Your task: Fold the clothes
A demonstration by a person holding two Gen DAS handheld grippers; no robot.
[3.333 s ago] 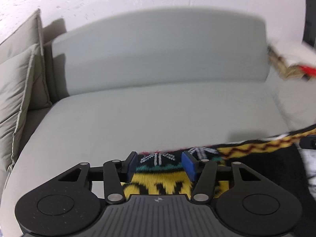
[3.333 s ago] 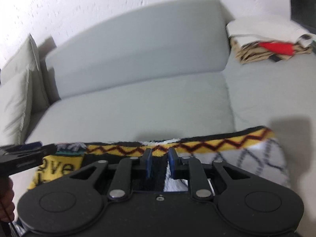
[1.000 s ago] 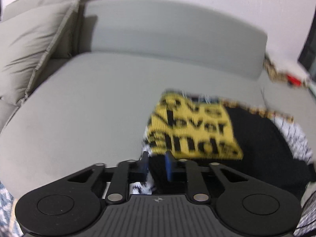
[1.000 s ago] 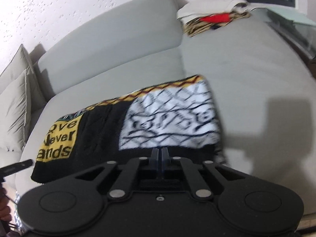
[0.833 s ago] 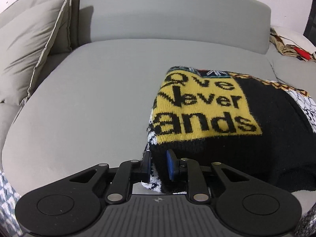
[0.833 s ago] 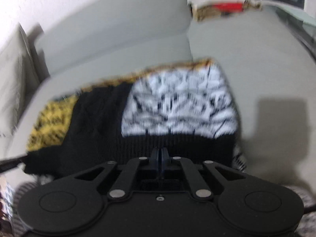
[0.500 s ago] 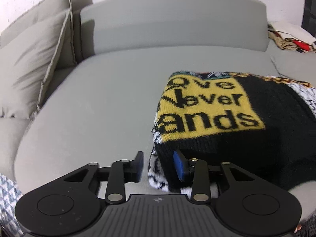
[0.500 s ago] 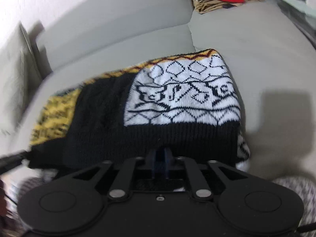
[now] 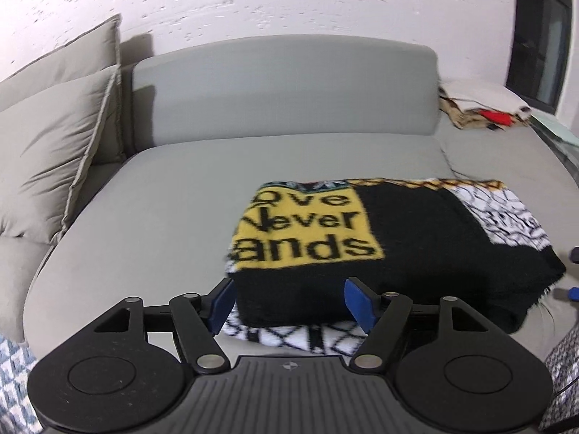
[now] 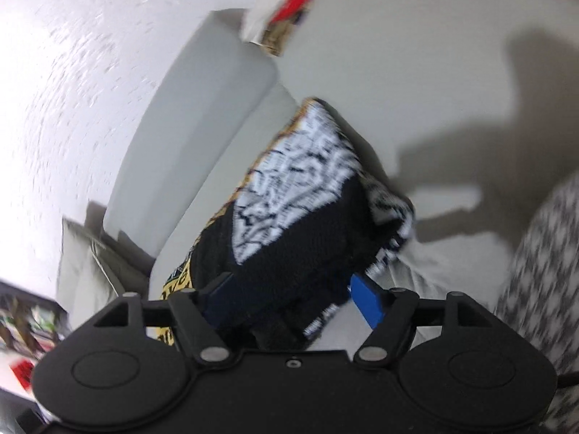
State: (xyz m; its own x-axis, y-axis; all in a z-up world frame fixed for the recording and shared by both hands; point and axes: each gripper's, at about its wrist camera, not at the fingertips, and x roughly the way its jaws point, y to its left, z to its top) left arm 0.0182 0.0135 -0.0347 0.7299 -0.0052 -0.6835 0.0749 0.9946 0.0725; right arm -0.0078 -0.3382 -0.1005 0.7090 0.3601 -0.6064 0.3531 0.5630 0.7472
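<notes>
Only left wrist view shows sweater's (image 9: 380, 238) yellow lettering whole.

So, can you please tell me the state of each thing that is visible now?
sweater: folded over, lying on the sofa, not held.
left gripper: open, fingers apart at the sweater's near edge.
right gripper: open, tilted view, blurred.
sofa: bears the sweater.
clothes pile: stacked at far right.
</notes>
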